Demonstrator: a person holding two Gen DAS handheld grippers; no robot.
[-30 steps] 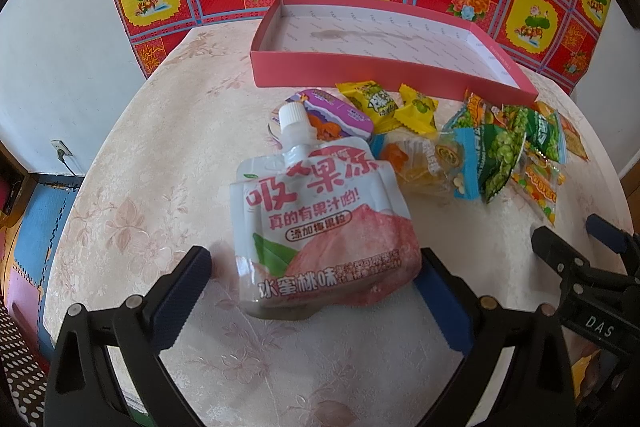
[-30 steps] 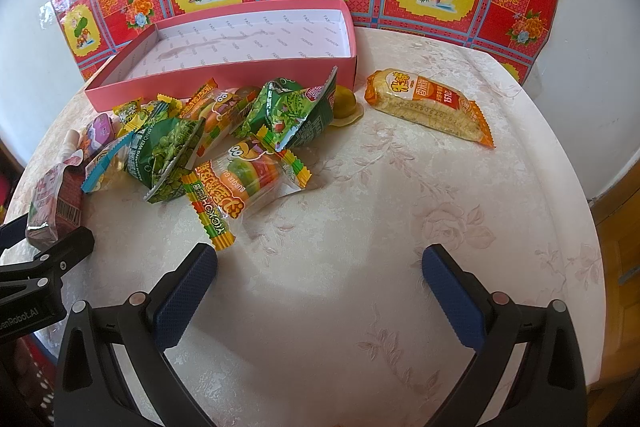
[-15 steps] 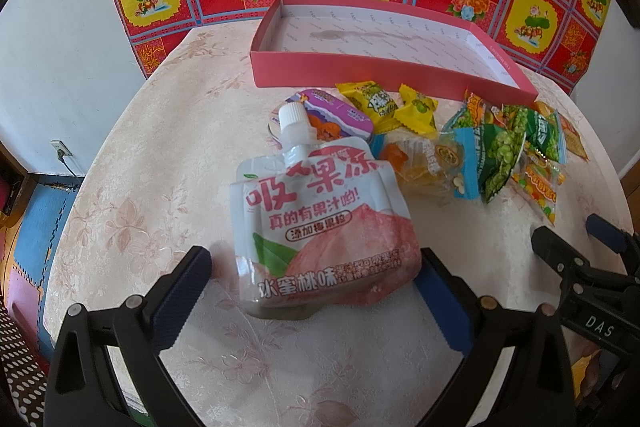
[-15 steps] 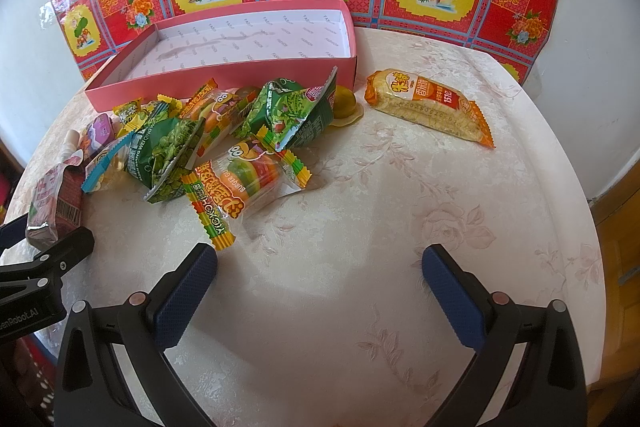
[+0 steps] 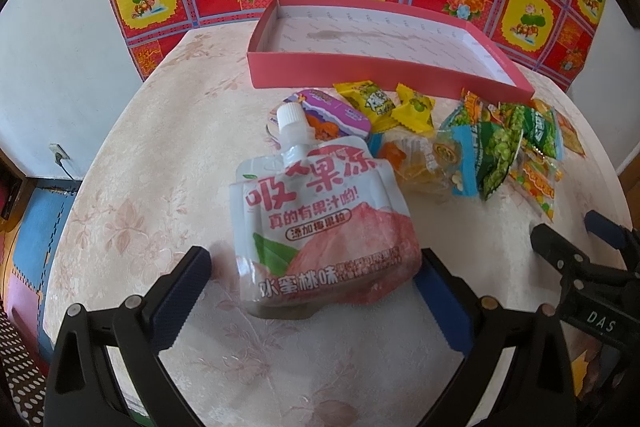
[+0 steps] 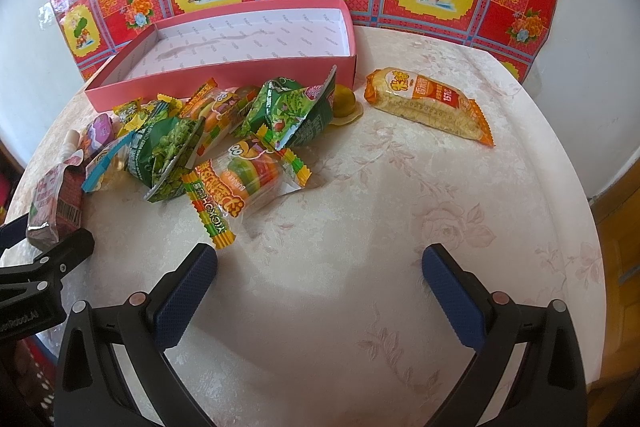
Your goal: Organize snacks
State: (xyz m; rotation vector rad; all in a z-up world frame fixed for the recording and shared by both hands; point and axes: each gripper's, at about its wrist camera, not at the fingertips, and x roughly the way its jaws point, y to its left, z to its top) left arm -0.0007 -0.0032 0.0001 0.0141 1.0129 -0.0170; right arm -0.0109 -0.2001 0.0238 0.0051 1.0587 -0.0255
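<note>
- Between the spread fingers of my left gripper point(image 5: 316, 281) lies a peach jelly pouch point(image 5: 320, 223), flat on the table point(image 5: 160, 167), cap pointing away; neither pad seems to touch it.
- Beyond the pouch I see a pile of snack packets point(image 5: 492, 147), just in front of the pink box point(image 5: 380, 67), which holds nothing.
- My right gripper point(image 6: 320, 279) hangs wide apart over bare tablecloth, gripping nothing.
- Off to the right, an orange cracker pack point(image 6: 428, 103) lies apart from the pile.
</note>
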